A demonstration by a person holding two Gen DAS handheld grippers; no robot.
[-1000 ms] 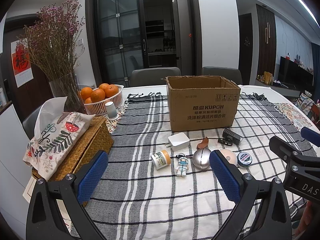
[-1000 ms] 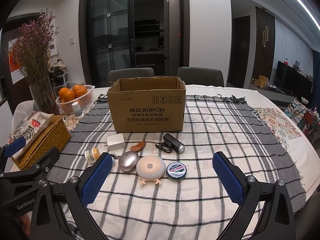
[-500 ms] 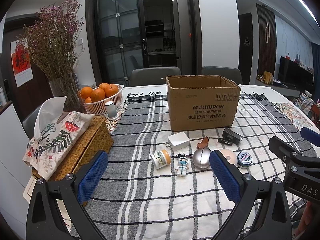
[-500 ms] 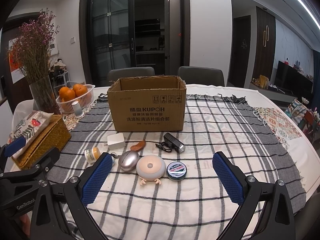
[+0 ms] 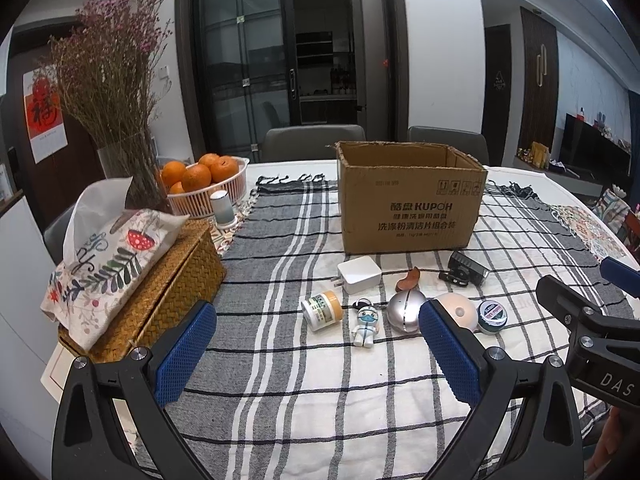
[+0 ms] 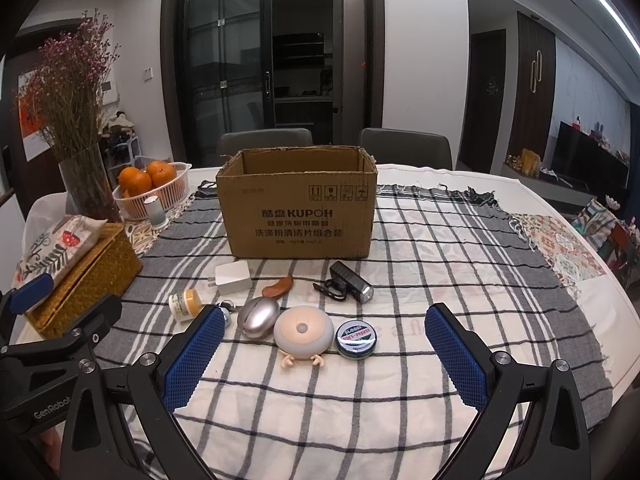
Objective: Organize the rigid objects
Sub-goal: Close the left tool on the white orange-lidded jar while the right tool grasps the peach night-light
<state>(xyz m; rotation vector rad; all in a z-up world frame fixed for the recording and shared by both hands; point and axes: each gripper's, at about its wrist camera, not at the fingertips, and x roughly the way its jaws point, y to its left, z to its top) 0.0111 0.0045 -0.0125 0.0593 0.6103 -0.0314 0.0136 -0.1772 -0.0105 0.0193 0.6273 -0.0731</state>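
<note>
Checked cloth [image 6: 420, 264] covers the table; small objects lie loose before the empty cardboard box [image 6: 298, 216]. Left gripper [image 5: 316, 350] and right gripper [image 6: 326, 354] both hover spread wide, holding nothing. Better to begin with the nearest, the round tin [image 6: 356, 340]: lower straight, close gently.

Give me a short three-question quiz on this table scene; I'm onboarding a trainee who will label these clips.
1. True or false: the cardboard box stands open at the top.
2. Which item lies nearest the round tin? A) white charger B) round peach-coloured light C) small jar
3. Fill in: the jaws of the left gripper and right gripper are both ____ and hold nothing.

Key: 1 true; 2 B; 3 open
</note>
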